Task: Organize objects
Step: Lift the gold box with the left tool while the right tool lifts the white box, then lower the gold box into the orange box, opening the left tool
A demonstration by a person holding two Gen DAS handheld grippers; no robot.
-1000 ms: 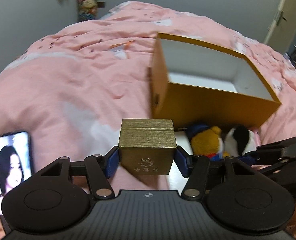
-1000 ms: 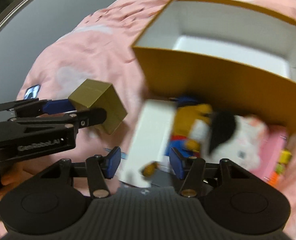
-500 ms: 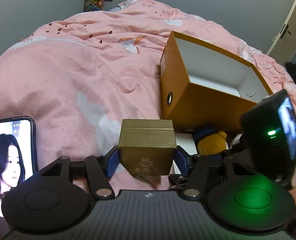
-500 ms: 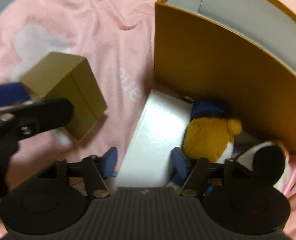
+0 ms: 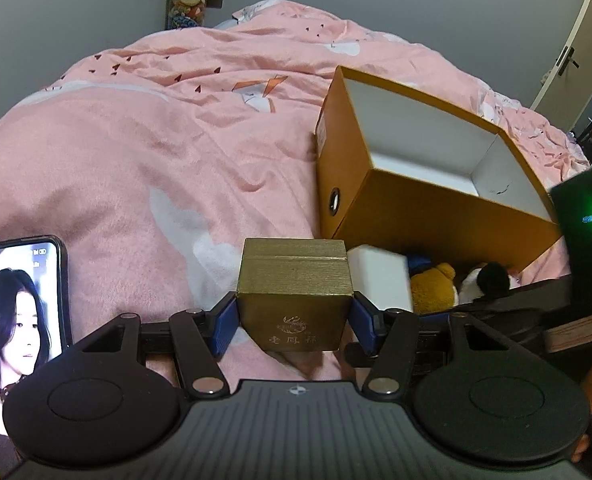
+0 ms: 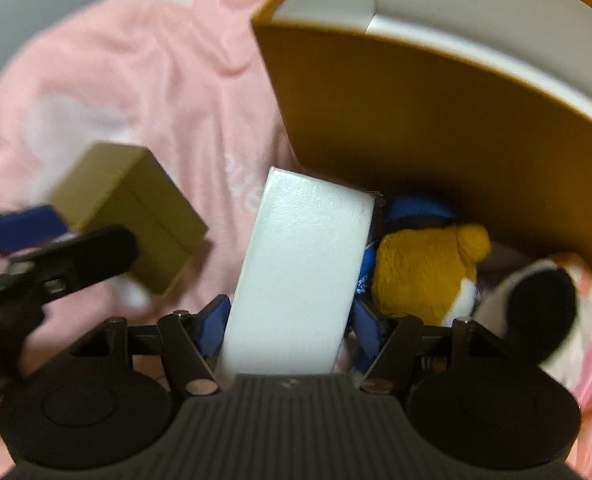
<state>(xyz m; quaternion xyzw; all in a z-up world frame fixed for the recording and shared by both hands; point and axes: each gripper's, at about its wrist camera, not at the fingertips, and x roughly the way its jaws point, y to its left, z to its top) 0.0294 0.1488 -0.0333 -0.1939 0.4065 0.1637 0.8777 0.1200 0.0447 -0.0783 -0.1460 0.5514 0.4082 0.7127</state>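
Two tools, left (image 5: 293,322) clamping ribbed gold cube (image 5: 293,300), right (image 6: 287,320) straddling smooth white block (image 6: 300,276)

Gold box (image 5: 293,304): characters too small.

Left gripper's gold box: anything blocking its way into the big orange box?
Nothing visible. The left gripper holds the gold box clear of the bedding, and the orange box ahead to its right is open-topped, with nothing showing inside. The white box and plush toys sit low against its near wall.
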